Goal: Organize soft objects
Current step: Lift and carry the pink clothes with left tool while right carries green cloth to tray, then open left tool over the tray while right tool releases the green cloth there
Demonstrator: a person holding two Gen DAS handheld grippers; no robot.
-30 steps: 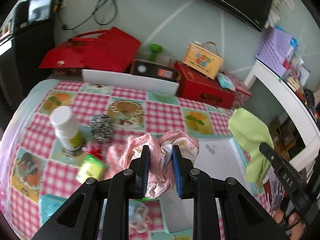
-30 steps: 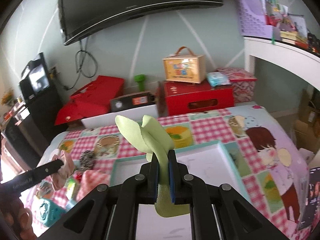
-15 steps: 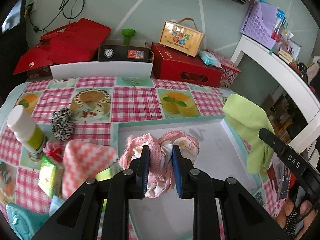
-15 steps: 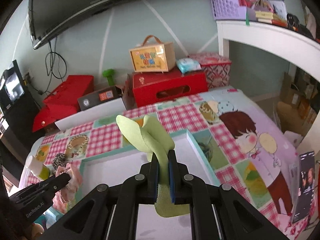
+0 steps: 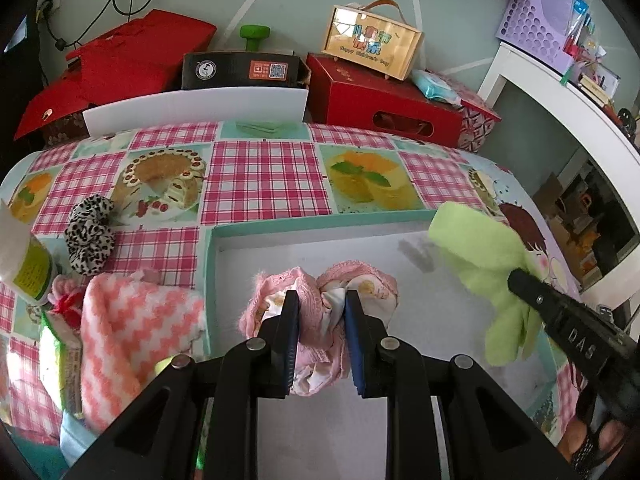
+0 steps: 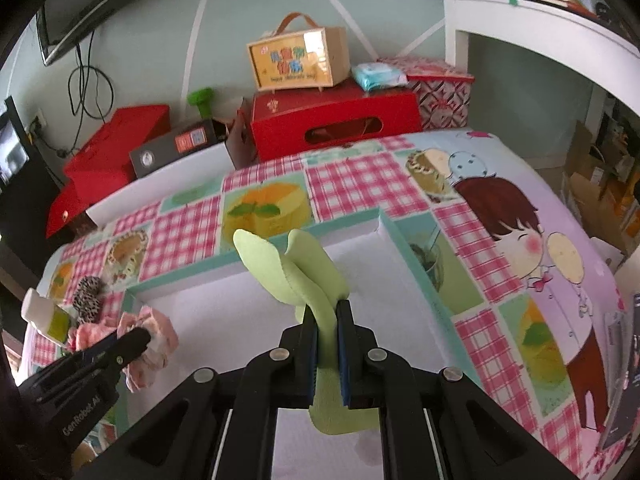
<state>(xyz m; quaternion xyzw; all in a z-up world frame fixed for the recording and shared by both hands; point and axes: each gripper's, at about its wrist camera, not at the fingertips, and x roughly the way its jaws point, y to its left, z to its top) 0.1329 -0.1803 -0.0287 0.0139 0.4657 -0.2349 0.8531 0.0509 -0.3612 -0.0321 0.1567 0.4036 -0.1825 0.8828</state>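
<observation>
Over tray (image 5: 320, 236): left claw (image 5: 322, 304) pinches pink cloth (image 5: 316, 300), right claw (image 6: 328, 316) green cloth (image 6: 296, 272).

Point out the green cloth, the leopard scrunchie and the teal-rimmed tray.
green cloth (image 6: 308, 276), right wrist view, its folded upper lobe
leopard scrunchie (image 5: 89, 234), left wrist view, its ruffled middle
teal-rimmed tray (image 5: 320, 224), left wrist view, its far rim

Pink cloth (image 5: 320, 304) is looking lacy and soft; green cloth (image 6: 304, 276) is showing a matt, fleecy nap; the tray (image 5: 280, 230) is looking smooth.
</observation>
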